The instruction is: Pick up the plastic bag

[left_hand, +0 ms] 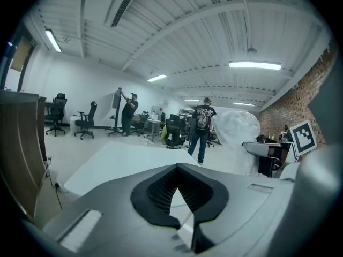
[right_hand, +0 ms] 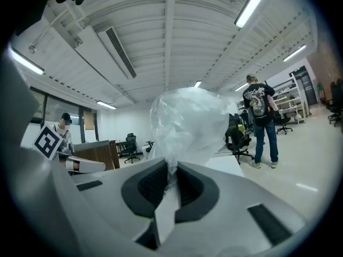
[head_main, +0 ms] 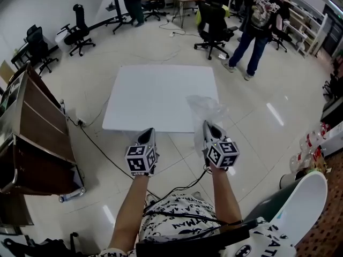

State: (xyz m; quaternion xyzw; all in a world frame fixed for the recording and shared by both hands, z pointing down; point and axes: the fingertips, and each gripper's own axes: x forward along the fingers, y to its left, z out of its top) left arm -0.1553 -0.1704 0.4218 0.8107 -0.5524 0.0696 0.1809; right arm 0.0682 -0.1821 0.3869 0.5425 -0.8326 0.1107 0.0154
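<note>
The clear plastic bag [head_main: 207, 109] hangs crumpled in the air above the near right corner of the white table [head_main: 155, 92]. My right gripper [head_main: 207, 125] is shut on the bag's lower end; in the right gripper view the bag [right_hand: 187, 125] billows up from between the closed jaws [right_hand: 170, 180]. My left gripper [head_main: 148, 133] is held level beside it, over the table's front edge, its tips together with nothing between them [left_hand: 180, 199]. From the left gripper view the bag [left_hand: 239, 130] shows to the right, apart from that gripper.
A brown wooden desk [head_main: 32, 127] stands at the left. A person [head_main: 258, 20] stands beyond the table at the right, among several office chairs [head_main: 214, 28]. A black cable [head_main: 102, 149] runs over the floor by the table. Bottles [head_main: 311, 150] stand at the far right.
</note>
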